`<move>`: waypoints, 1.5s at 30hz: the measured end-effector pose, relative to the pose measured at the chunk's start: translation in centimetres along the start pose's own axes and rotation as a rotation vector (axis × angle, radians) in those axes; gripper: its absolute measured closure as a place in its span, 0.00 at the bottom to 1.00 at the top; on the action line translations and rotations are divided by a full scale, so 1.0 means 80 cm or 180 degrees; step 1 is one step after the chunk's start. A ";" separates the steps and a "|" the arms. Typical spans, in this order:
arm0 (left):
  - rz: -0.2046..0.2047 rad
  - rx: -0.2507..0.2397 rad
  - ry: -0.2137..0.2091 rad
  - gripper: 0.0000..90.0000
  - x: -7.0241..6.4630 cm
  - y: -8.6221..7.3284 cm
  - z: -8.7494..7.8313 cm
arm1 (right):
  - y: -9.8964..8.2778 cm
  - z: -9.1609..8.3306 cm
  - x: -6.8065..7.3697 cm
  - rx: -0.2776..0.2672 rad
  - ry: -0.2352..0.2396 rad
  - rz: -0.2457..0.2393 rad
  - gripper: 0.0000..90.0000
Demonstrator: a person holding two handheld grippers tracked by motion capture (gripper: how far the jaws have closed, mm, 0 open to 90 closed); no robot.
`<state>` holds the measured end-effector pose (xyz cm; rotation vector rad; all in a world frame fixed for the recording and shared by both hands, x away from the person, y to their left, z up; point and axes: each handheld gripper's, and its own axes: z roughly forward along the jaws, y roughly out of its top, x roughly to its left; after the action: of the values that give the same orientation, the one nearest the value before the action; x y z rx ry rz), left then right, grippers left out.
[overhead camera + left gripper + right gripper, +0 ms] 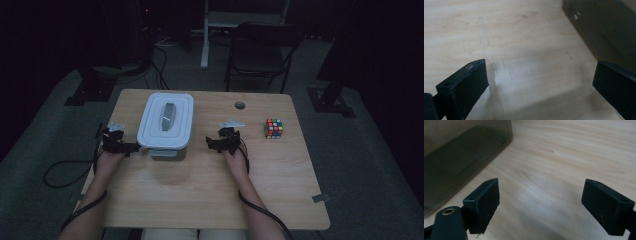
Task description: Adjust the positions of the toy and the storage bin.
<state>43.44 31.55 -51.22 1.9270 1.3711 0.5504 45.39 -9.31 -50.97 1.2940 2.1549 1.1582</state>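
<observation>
A white plastic container (pixel 165 120) with a snap-on lid stands on the wooden table (pixel 200 190), left of centre. My left gripper (pixel 131 147) lies at the container's left front corner with its jaws pointing right toward it. In the left gripper view the gripper (pixel 540 80) is open over bare wood, and the container wall (pixel 604 30) is at the upper right. My right gripper (pixel 211 142) sits a short way right of the container, pointing left. In the right gripper view it (pixel 540 200) is open and holds nothing, with the container's side (pixel 461 157) at the left.
A colourful puzzle cube (pixel 273 128) rests on the table's right side. A round cable hole (pixel 240 105) is near the far edge. A dark folding chair (pixel 260 50) stands behind the table. Cables trail off the left edge (pixel 60 175).
</observation>
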 end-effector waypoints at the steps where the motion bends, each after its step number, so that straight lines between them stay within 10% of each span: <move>1: -0.0024 0.0001 -0.0020 0.01 0.002 0.002 0.002 | 0.002 0.003 0.001 -0.0004 -0.0010 -0.0007 0.16; 13: -0.0044 -0.0027 -0.0112 0.01 0.018 0.022 0.015 | 0.033 0.040 0.022 0.0011 0.0045 -0.0032 0.16; 22: 0.0058 -0.0079 -0.0069 0.01 0.003 0.050 0.027 | 0.048 0.047 0.027 -0.0242 -0.0073 0.0037 0.16; 31: -0.0048 -0.0014 -0.0140 0.01 -0.005 0.051 0.031 | 0.050 0.050 0.033 -0.0216 0.0133 0.0227 0.19; 45: 0.0113 0.0126 -0.0126 0.01 -0.031 0.058 0.033 | 0.041 0.035 0.025 -0.0238 0.0067 0.0184 0.20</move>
<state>47.32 27.59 -49.38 1.9871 1.3344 0.5029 48.04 -5.50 -49.80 1.3252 2.0807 1.2681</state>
